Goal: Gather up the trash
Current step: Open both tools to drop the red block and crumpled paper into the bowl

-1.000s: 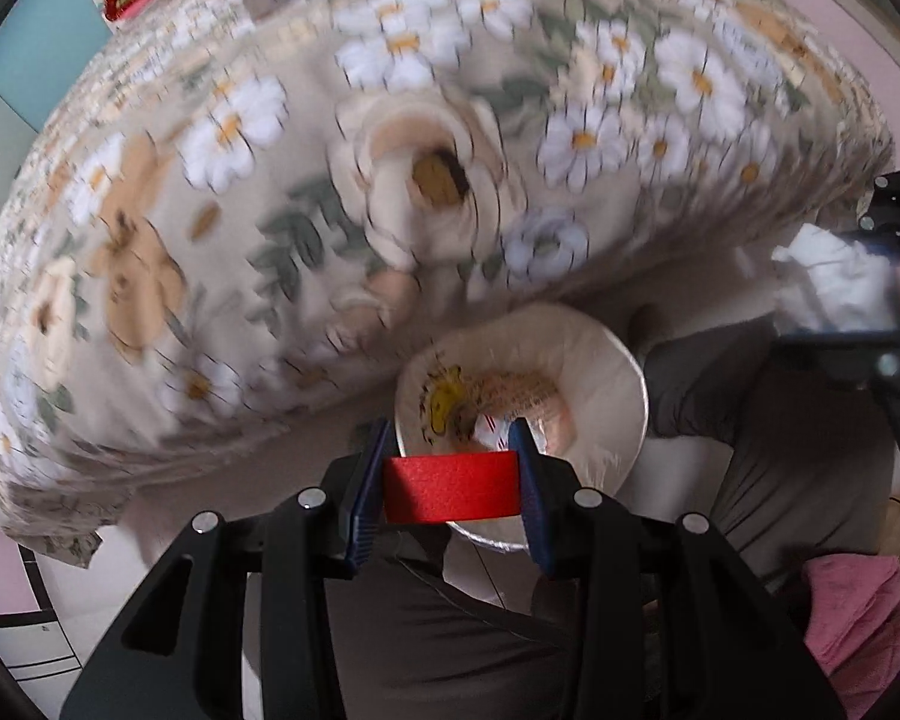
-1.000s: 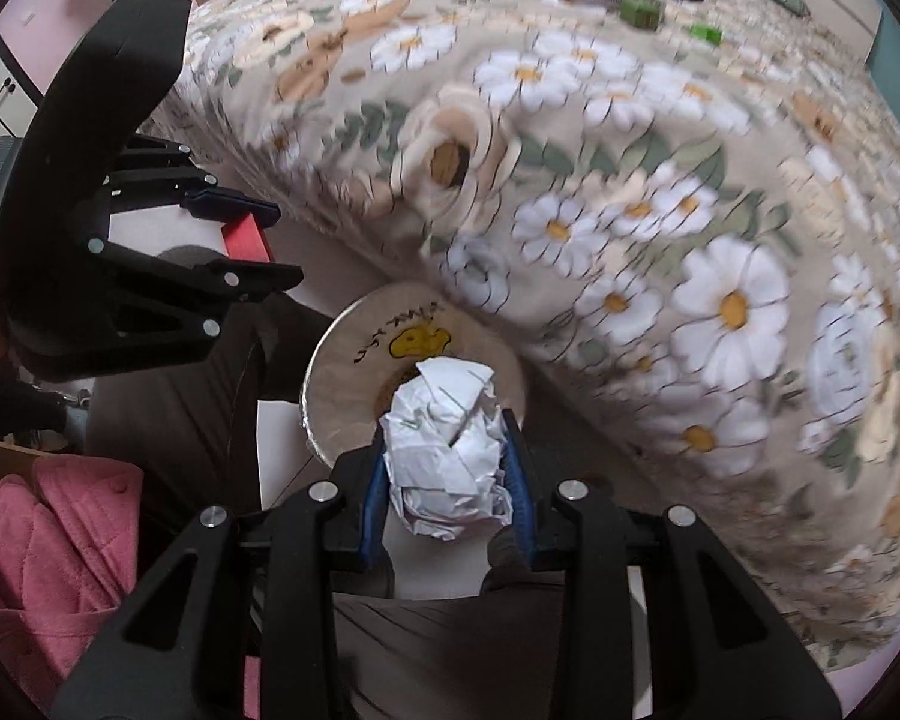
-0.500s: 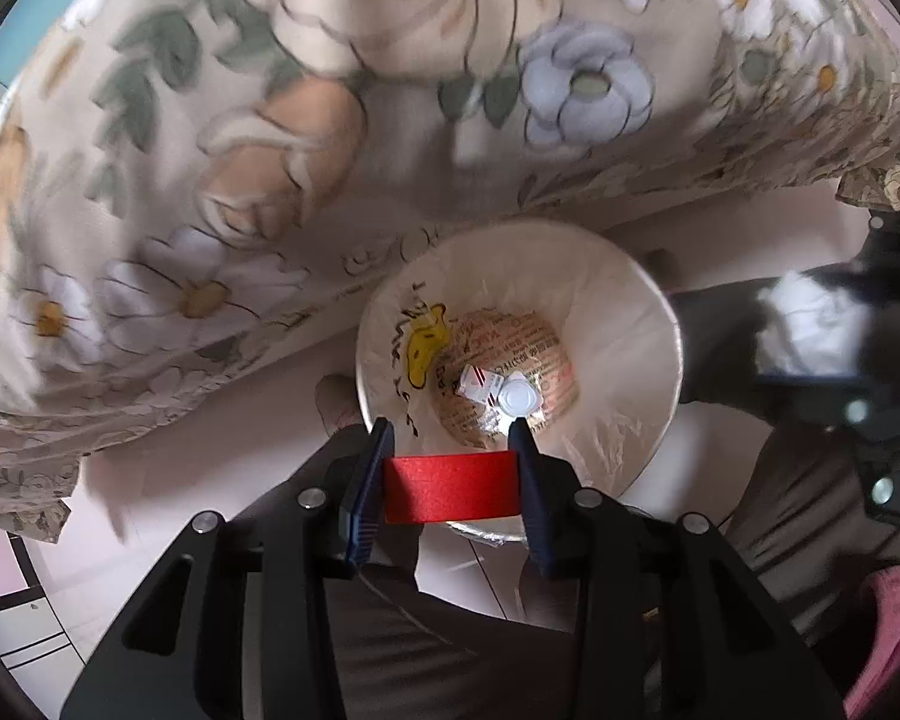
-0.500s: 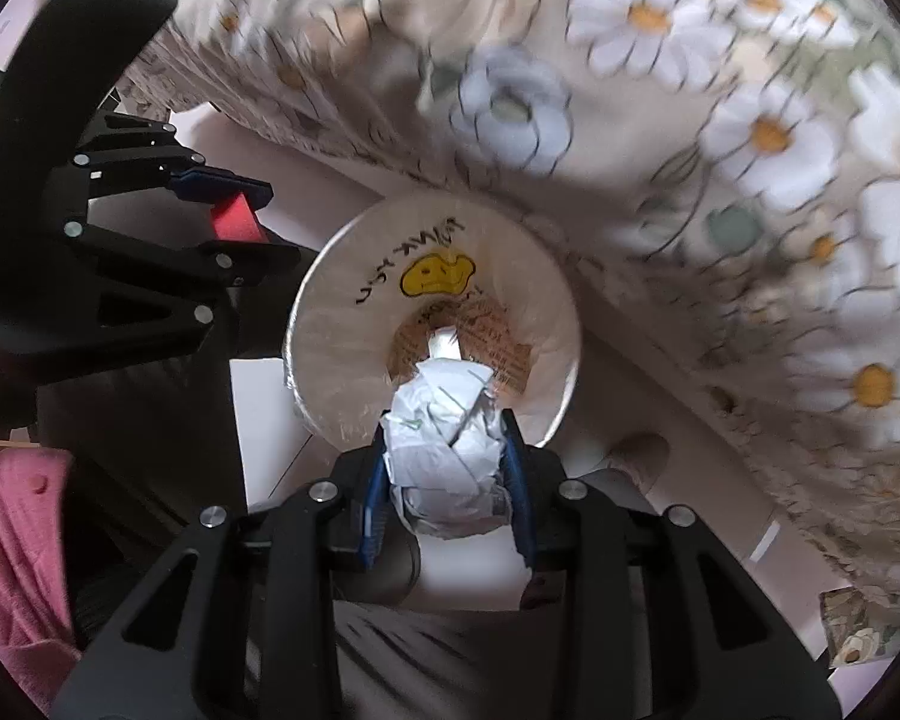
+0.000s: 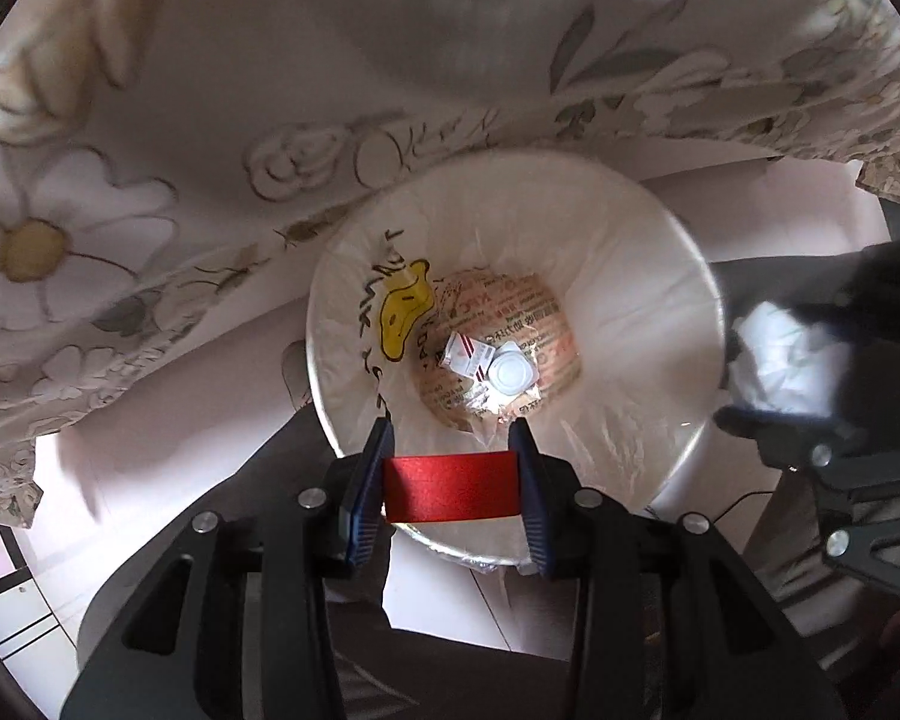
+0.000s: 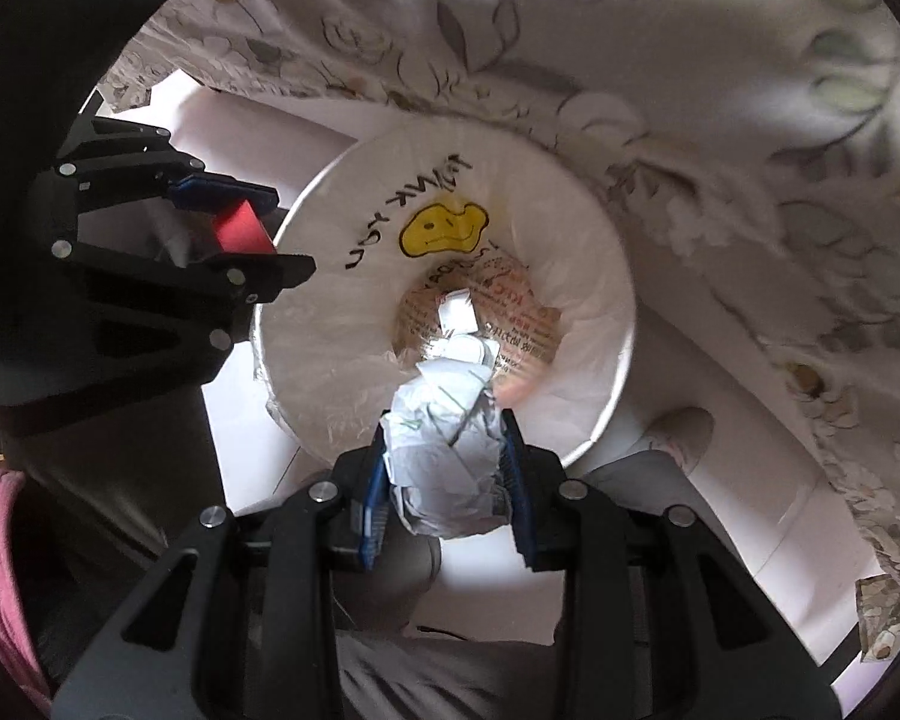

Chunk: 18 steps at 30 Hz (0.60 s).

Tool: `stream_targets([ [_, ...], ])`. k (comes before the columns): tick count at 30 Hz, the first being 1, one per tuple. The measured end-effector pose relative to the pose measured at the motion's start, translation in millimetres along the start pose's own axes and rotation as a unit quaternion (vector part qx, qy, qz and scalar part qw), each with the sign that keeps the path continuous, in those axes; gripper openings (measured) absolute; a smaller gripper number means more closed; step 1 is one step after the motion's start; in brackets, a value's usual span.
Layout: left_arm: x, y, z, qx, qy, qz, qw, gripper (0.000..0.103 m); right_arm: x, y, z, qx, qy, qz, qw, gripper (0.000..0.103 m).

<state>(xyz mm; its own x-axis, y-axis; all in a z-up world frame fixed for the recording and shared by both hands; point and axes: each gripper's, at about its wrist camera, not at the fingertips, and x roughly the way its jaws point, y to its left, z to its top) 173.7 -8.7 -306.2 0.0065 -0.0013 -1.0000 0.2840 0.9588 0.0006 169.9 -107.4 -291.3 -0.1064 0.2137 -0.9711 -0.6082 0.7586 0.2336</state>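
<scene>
On my left side, I am holding the left gripper nearly straight down over the near rim of the trash bin. Its blue pads are pressing on a red piece, flat, matte and rectangular, which is spanning the narrow gap between them from pad to pad. I cannot tell whether it is card or foil. From the right wrist view the same red piece is showing as a wedge clamped in that gripper, just at the bin's left rim.

In the middle, the bin is standing on the pale floor just beside the hanging edge of a floral cloth. It is lined with a clear plastic bag bearing a yellow smiley and black lettering. At the bottom a small white and red packet and a round white lid-like piece are lying, touching each other.

On the right, the right gripper is squeezing a crumpled ball of white paper, creased, with thin green lines. The ball is filling the slightly parted jaws and bulging past the tips. It is hanging over the bin's near rim, above the opening, not yet inside.
</scene>
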Motion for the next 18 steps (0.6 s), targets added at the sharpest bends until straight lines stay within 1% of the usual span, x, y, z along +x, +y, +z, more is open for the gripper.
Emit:
stream_targets([
  [4,13.9,-1.8,2.1,-0.002,0.008,-0.001,1.0000,0.042,17.9,-0.9,4.0,0.003,0.009,-0.001,1.000,0.035],
  [18,58.8,-2.8,10.2,-0.006,0.041,-0.003,0.9992,0.042,59.1,-13.2,9.0,0.031,0.032,0.007,0.999,0.035],
])
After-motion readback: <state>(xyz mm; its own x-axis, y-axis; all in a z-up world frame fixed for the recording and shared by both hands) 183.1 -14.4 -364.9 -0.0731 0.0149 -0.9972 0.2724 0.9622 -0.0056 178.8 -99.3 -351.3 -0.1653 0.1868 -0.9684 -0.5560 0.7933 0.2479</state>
